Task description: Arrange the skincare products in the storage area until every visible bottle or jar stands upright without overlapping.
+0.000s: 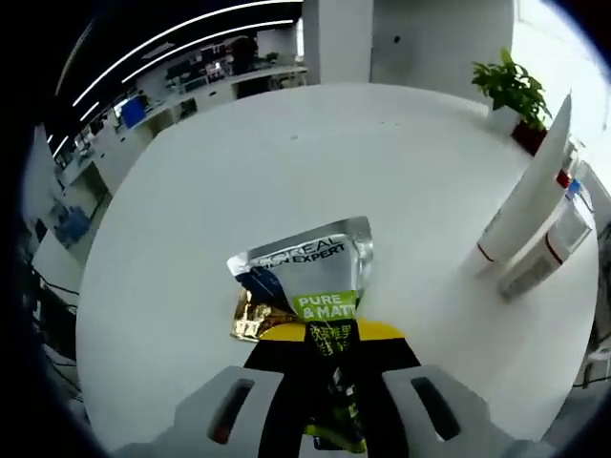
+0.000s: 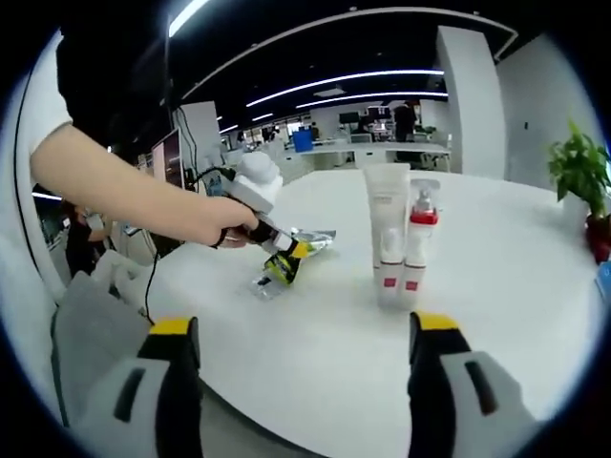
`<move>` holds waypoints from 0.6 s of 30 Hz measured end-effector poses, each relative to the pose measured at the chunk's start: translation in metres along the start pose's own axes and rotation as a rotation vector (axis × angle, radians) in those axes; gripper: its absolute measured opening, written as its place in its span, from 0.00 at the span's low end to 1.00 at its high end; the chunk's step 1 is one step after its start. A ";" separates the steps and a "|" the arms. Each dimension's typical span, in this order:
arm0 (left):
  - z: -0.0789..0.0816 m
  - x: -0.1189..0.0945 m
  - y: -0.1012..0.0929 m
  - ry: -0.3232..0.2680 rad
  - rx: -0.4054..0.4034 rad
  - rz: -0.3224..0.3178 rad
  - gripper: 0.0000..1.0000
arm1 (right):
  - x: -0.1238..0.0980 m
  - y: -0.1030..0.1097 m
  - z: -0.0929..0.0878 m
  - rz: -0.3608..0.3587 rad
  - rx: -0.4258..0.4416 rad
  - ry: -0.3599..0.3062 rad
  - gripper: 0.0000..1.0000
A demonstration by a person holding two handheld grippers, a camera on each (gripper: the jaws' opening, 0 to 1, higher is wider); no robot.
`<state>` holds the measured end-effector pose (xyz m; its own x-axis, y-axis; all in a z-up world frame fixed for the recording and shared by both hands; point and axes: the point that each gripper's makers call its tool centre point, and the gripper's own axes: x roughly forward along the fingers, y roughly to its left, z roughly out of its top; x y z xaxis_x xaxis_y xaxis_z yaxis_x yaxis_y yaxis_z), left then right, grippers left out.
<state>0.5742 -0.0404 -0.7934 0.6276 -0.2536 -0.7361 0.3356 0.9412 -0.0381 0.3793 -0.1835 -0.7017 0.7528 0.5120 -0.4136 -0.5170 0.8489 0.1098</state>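
Both views were bright and evenly lit. Long ceiling light strips (image 2: 334, 81) ran overhead, and daylight washed out the window side (image 1: 563, 38) of the left gripper view. The white worktop (image 1: 286, 181) glared pale, with only soft shadows beside the standing tubes (image 1: 525, 215). The crimped foil end of the sachet (image 1: 305, 272) threw sharp reflections. Fisheye bending curved every edge, and the near jaws looked soft and blurred.

On the table (image 2: 535, 286), 2 upright bottles (image 2: 396, 234) stand touching, well right of a lying tube (image 2: 286, 258).
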 end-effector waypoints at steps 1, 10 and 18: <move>0.000 -0.003 -0.002 -0.006 0.000 -0.009 0.12 | 0.000 0.000 0.000 0.000 -0.001 0.000 0.91; -0.008 -0.037 -0.017 -0.067 -0.004 -0.067 0.12 | 0.001 0.005 -0.002 0.016 -0.026 0.012 0.90; -0.011 -0.062 -0.027 -0.123 -0.012 -0.108 0.13 | 0.000 0.005 -0.001 0.028 0.000 0.003 0.87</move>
<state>0.5188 -0.0472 -0.7536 0.6701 -0.3778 -0.6389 0.3976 0.9096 -0.1208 0.3765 -0.1790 -0.7018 0.7369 0.5353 -0.4129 -0.5378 0.8342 0.1217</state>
